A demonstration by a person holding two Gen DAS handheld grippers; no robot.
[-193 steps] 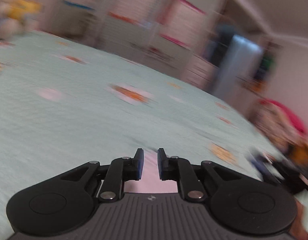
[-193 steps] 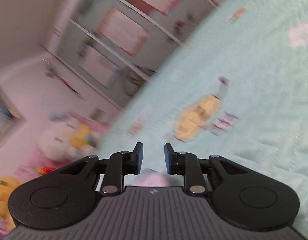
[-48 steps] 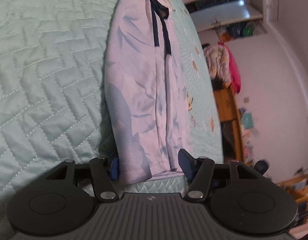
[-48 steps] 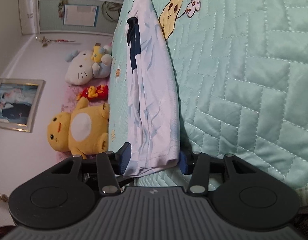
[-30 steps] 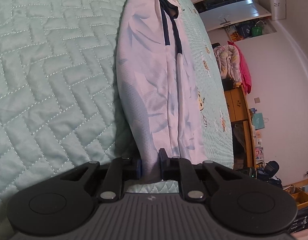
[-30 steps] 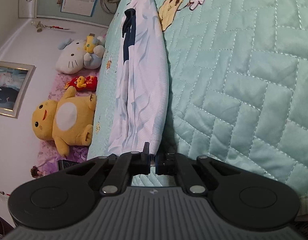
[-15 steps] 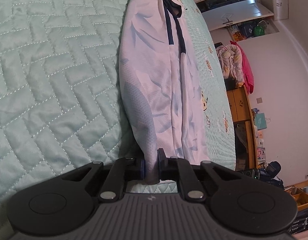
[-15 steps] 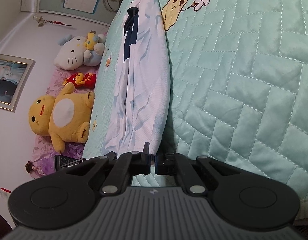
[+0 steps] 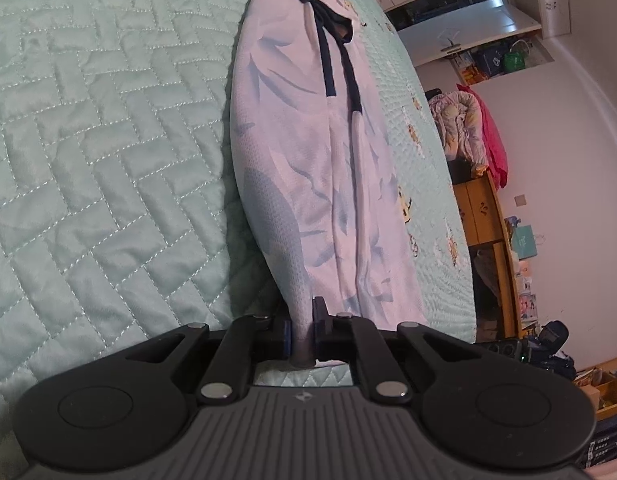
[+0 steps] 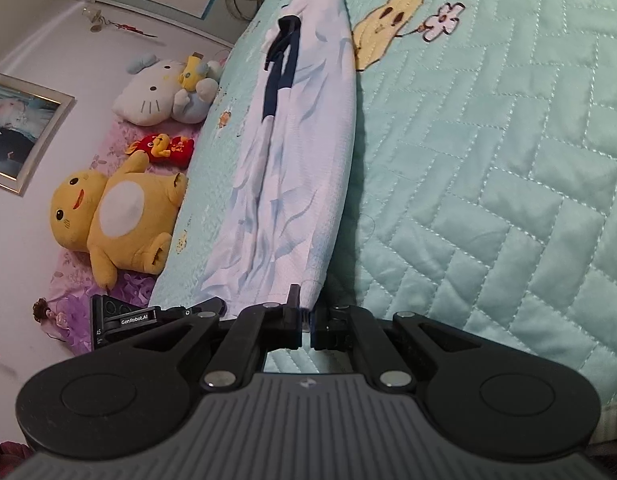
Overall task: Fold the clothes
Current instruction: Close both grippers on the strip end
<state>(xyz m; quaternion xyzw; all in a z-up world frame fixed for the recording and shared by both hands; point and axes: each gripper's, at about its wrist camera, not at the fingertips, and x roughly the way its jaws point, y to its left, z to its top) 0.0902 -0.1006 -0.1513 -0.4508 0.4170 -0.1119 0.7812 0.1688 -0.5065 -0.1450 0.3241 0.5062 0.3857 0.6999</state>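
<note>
Left wrist view: the left claw (image 9: 301, 332) is closing on a bunched corner of the garment (image 9: 308, 168), fabric pinched between the pads, right at the near edge of the bed (image 9: 100, 152). The garment lies in a long strip running toward the far edge, dark drawstring (image 9: 328, 60) up there. Looks like the grab step; next would be lifting the near end over toward the drawstring end, both claws together. Right wrist view: the right claw (image 10: 306, 328) is clamped on the other near corner. Plush toys (image 10: 116, 216) sit off the bed, nothing blocking the fold.
</note>
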